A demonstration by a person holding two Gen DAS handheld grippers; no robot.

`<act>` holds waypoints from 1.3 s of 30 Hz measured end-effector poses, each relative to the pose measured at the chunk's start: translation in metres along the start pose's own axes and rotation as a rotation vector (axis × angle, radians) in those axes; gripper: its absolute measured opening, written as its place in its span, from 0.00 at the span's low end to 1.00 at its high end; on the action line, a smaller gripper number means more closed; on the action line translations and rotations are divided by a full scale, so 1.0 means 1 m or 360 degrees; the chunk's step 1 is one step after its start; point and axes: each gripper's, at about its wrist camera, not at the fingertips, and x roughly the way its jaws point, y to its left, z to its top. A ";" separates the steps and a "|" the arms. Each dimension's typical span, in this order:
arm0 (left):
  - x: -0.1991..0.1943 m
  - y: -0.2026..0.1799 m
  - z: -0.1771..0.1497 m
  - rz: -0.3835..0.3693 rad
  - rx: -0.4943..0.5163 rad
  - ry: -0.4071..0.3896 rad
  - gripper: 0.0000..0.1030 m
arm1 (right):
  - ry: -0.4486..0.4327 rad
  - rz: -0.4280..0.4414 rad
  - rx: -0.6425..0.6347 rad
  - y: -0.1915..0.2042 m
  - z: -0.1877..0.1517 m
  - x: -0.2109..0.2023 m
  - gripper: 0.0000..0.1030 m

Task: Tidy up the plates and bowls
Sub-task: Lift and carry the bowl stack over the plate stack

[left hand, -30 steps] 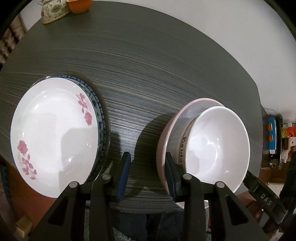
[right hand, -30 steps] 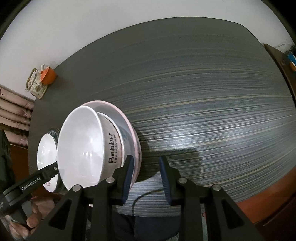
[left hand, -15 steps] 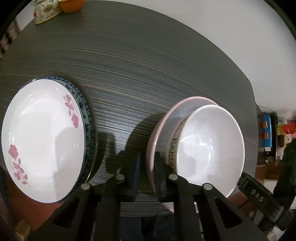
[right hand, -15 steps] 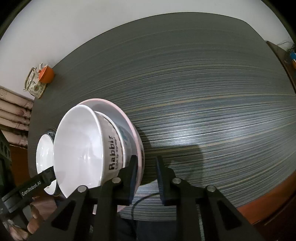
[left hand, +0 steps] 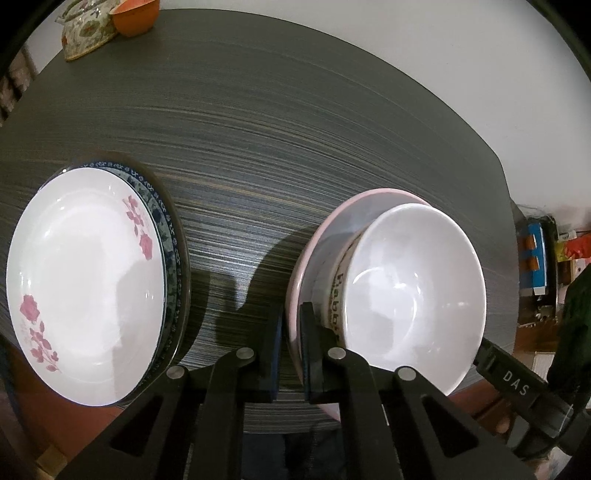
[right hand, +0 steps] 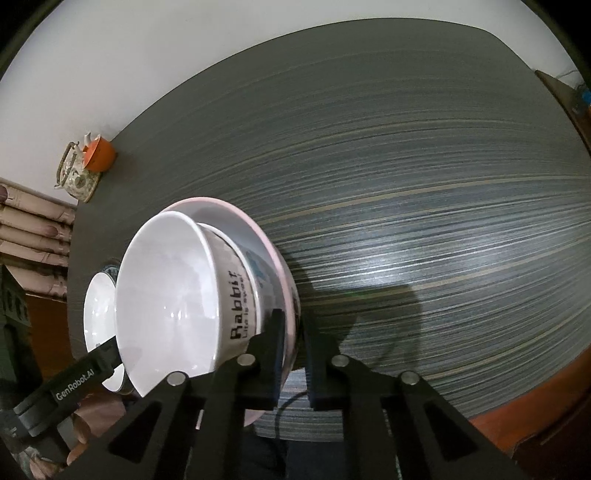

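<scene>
Left tool [left hand: 291, 349] had its two fingers nearly together, clamped on the near-left rim of the pink plate [left hand: 334, 221]; one pad sat outside the rim, the other inside it, beside the bowl's wall. Right tool [right hand: 291, 354] did the same on the plate's [right hand: 275, 251] near-right rim, fingers pinched in with the rim between the pads. So both tools gripped the same plate from opposite sides.

White bowl [left hand: 413, 295] with "Rabbit" lettering sat in the pink plate, upright, mouth open to the cameras; lettering read clearly in the right wrist view on the bowl [right hand: 173, 306]. Plate and bowl were at the near edge of the dark striped table [left hand: 277, 129], right of center in the left wrist view. Could not tell whether the plate was touching the table or slightly off it.

Rose-patterned white plate [left hand: 85, 280] lay on a blue-rimmed plate [left hand: 168, 229], stacked, at the near-left of the table, apart from the pink plate. In the right wrist view that stack [right hand: 98, 310] showed partly behind the bowl.

Far-left corner of the table: floral teapot [left hand: 85, 33] touching or just beside an orange cup [left hand: 135, 16].
</scene>
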 end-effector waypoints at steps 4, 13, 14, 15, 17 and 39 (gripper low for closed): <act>0.000 -0.007 -0.002 0.0041 0.0033 -0.0019 0.05 | -0.0015 -0.0009 -0.0006 0.000 -0.001 -0.001 0.09; 0.001 -0.019 -0.007 0.0084 0.0072 -0.0045 0.04 | -0.0034 -0.0032 -0.0012 0.012 -0.004 0.003 0.09; 0.001 -0.019 -0.007 0.0085 0.0075 -0.0047 0.04 | -0.0035 -0.0036 -0.0012 0.014 -0.005 0.003 0.09; 0.000 -0.019 -0.007 0.0086 0.0077 -0.0051 0.04 | -0.0036 -0.0038 -0.0012 0.015 -0.004 0.003 0.09; -0.001 -0.021 -0.008 0.0083 0.0078 -0.0055 0.04 | -0.0038 -0.0042 -0.0010 0.017 -0.004 0.003 0.09; -0.019 -0.021 -0.013 0.0090 0.0067 -0.0126 0.04 | -0.0082 -0.0056 -0.0074 0.034 0.004 -0.008 0.09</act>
